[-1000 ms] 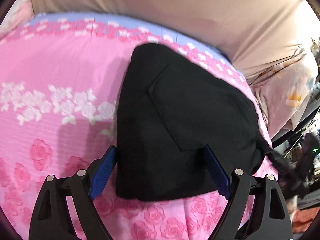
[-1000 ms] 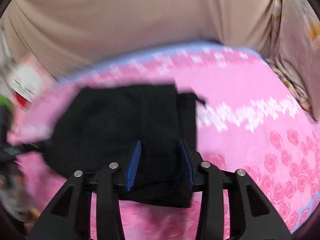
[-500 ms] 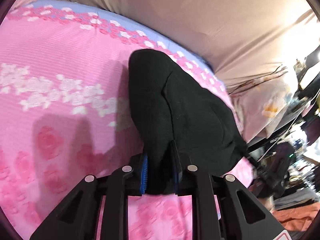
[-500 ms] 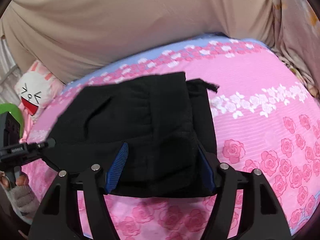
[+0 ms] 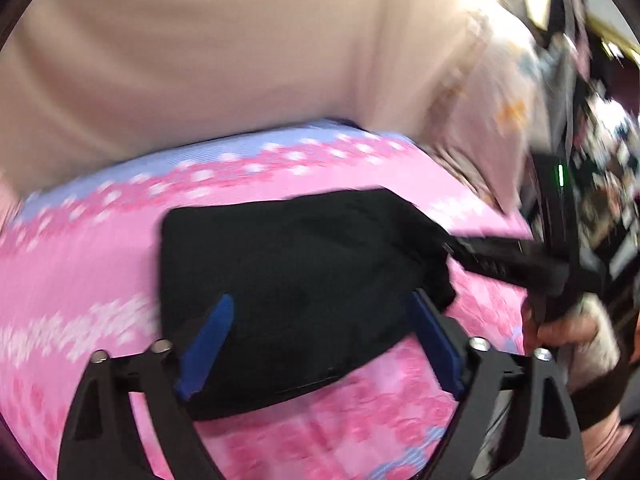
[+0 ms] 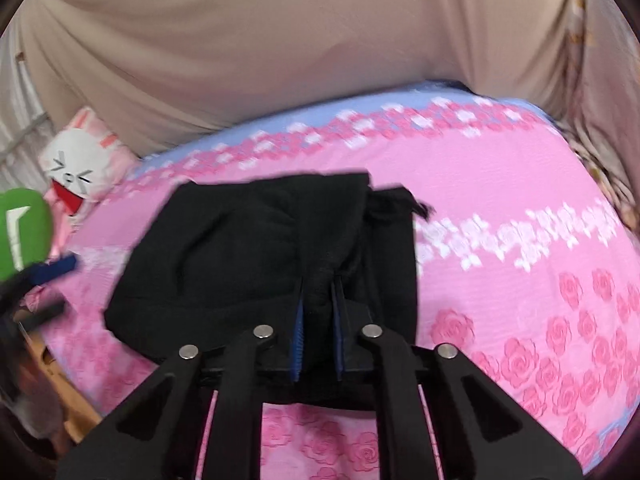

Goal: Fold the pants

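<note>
The black pants point(image 5: 296, 272) lie folded into a compact bundle on the pink rose bedsheet point(image 5: 80, 272). My left gripper point(image 5: 320, 320) is open, its blue pads spread either side of the bundle's near edge, holding nothing. In the right wrist view the pants point(image 6: 224, 264) fill the middle, and my right gripper point(image 6: 318, 312) is shut on a bunched fold of the black fabric at the near edge. The right gripper's body point(image 5: 504, 260) shows at the pants' right side in the left wrist view.
A beige curtain point(image 6: 280, 40) hangs behind the bed. A white and pink bunny plush point(image 6: 80, 172) lies at the bed's left end. The left gripper's green part point(image 6: 20, 236) shows at the left. Clutter stands beyond the bed's right edge point(image 5: 592, 160).
My left gripper let go of the pants and opened wide. My right gripper closed from open onto a fold of the pants. Both views shifted.
</note>
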A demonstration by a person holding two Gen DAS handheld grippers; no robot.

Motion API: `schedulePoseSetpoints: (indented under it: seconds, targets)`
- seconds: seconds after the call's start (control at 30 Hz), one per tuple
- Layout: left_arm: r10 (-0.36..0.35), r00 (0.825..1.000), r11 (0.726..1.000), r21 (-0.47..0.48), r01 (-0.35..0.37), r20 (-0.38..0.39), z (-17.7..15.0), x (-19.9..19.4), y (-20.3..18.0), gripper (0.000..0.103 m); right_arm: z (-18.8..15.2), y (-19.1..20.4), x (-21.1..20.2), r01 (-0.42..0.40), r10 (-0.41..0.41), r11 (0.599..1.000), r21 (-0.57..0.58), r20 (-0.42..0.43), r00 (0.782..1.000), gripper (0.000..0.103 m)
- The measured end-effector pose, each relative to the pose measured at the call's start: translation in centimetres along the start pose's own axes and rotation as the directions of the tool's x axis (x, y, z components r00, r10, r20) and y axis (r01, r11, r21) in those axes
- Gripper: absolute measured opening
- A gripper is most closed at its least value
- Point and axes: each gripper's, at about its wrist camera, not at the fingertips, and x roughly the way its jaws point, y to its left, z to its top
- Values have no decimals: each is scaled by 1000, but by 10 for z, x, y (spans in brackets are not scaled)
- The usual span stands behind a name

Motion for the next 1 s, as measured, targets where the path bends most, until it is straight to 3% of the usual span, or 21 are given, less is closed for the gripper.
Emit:
schedulePoseSetpoints:
  seconds: [0.1, 0.2, 0.23, 0.27, 0.33, 0.37, 0.5, 0.57, 0.67, 0.73, 0.77, 0.8, 0.83, 0.9, 1.0]
  targets:
    - [21, 999, 996, 89, -18, -32, 1, 27, -31, 87, 16, 5, -12, -81, 81, 997, -8, 29, 996, 9]
    - [54, 997, 992, 113, -48, -52, 7, 61, -50, 85, 32, 10, -19, -177, 177, 984, -2, 43, 983, 9]
    - [49, 997, 993, 108, -43, -59, 8, 68, -51, 62, 36, 10, -19, -210, 209, 978, 3, 42, 977, 9]
    - [54, 996, 994, 96, -47, -74, 11, 75, -49, 27, 39, 10, -18, -239, 238, 971, 6, 38, 970, 10]
    - [81, 992, 996, 35, -78, -100, 22, 88, -35, 5, 43, 7, -13, -244, 244, 970, -9, 21, 970, 13]
    - [58, 994, 998, 9, -57, -96, 25, 86, -29, 5, 43, 3, -13, -205, 206, 979, -17, 38, 978, 16]
    - [40, 999, 996, -74, -42, -36, 47, 59, -1, 4, 33, -25, -11, 19, -11, 997, -80, 98, 995, 57]
    - [46, 999, 995, -88, -46, -6, 57, 46, 5, 4, 30, -28, -1, 96, -82, 984, -152, 95, 992, 60]
    - [52, 999, 994, -94, -51, 2, 68, 42, 7, 4, 27, -29, 25, 97, -89, 968, -233, 47, 995, 60]
    - [59, 998, 994, -93, -59, 3, 72, 42, 5, 4, 27, -28, 44, 91, -91, 957, -275, 12, 996, 58]
    - [58, 998, 994, -98, -57, 2, 72, 42, 5, 4, 27, -28, 51, 86, -92, 955, -283, -9, 996, 44]
    - [58, 998, 993, -99, -57, 2, 73, 41, 4, 4, 29, -29, 60, 64, -81, 960, -274, -53, 995, 19]
    - [60, 998, 993, -99, -60, 2, 73, 41, 5, 4, 29, -30, 62, 46, -67, 965, -260, -75, 995, 5]
    - [60, 998, 993, -99, -59, 6, 73, 39, 5, 4, 28, -25, 53, -2, -18, 975, -224, -88, 996, 3]
    - [49, 999, 994, -95, -48, 8, 73, 37, 5, 4, 25, -14, 36, -166, 152, 975, -146, -100, 983, 2]
